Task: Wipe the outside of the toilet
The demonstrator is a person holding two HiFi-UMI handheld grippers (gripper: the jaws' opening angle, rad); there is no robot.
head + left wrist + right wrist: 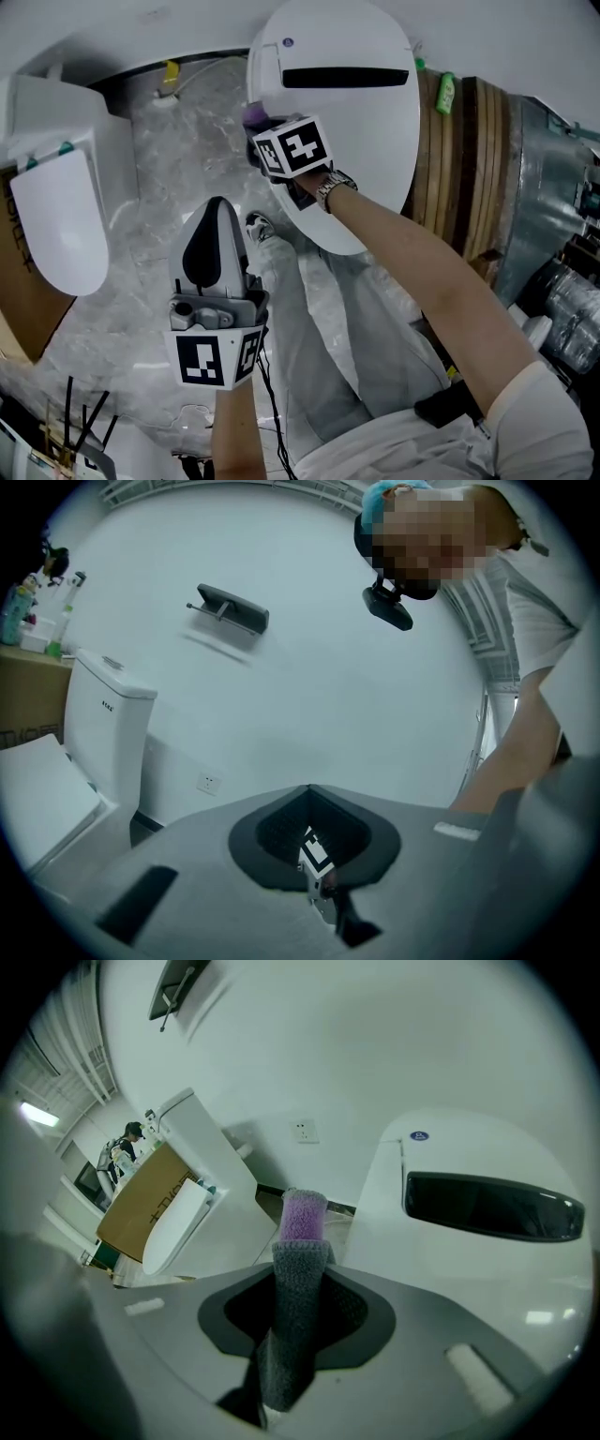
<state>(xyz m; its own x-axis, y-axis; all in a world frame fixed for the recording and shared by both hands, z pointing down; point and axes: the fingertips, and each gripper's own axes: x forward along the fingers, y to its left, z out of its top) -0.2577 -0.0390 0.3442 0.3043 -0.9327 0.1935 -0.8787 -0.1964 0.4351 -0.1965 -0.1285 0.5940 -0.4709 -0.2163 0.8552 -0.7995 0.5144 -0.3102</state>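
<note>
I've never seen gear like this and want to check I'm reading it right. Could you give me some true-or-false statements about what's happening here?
1. The right gripper holds a cloth. True.
2. The toilet lid is raised. False: it is down.
3. The left gripper grips a bottle. False: its jaws are together, with nothing between them.
4. A second toilet stands at the head view's left. True.

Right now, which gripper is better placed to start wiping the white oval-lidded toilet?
Right. The right gripper is shut on the grey and purple fuzzy cloth, close beside the white oval toilet lid. The left gripper is shut on nothing and sits back from it.
</note>
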